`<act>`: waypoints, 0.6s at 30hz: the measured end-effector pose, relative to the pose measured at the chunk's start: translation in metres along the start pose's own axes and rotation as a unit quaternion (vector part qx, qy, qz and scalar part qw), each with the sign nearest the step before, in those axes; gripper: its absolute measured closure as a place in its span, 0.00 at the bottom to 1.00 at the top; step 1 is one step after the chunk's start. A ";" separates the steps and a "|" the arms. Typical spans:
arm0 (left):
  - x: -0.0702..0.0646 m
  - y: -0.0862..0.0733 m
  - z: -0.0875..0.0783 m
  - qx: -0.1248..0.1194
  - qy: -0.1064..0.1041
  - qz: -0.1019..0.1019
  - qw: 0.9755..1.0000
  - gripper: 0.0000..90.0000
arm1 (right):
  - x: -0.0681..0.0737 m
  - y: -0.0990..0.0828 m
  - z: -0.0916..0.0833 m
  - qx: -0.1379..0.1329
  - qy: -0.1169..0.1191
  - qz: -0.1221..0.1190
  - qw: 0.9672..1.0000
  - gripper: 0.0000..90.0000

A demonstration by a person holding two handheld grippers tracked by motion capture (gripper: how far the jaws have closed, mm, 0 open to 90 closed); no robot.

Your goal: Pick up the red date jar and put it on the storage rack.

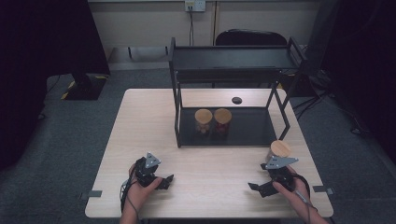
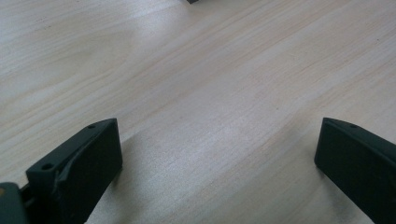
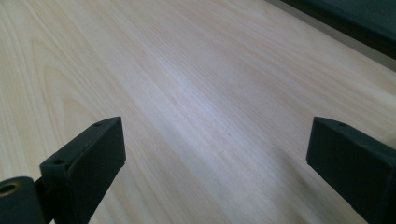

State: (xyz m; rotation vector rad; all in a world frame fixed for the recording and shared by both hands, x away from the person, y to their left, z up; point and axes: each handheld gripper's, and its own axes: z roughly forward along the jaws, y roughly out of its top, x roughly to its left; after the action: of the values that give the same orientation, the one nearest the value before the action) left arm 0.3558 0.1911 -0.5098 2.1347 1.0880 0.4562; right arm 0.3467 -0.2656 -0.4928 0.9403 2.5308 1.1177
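Observation:
Two glass jars with round wooden lids stand side by side on the lower shelf of a black rack. A third wooden-lidded jar stands on the table just outside the rack's front right leg, right behind my right gripper. My left gripper lies low near the front left of the table, pointing right. Its jaws stand open over bare wood. My right gripper points left near the front right, also open with nothing between its jaws.
The light wooden table carries the two-tier rack at its back middle. A small black round object lies on the table behind the rack's lower shelf. A dark chair stands beyond the table. The rack's dark edge crosses the right gripper view's top right.

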 end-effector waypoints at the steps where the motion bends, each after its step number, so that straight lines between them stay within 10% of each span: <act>1: 0.000 0.000 0.000 0.000 0.000 0.000 1.000 0.00 | 0.000 -0.001 -0.001 0.001 0.000 0.001 1.000 0.04; 18: 0.000 0.000 0.000 0.000 0.000 0.000 1.000 0.00 | -0.006 -0.015 -0.012 0.005 -0.011 0.009 1.000 0.04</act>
State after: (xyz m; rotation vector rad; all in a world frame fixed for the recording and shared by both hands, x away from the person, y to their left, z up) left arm 0.3558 0.1911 -0.5098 2.1346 1.0880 0.4559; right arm 0.3396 -0.2841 -0.4957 0.9746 2.5177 1.0955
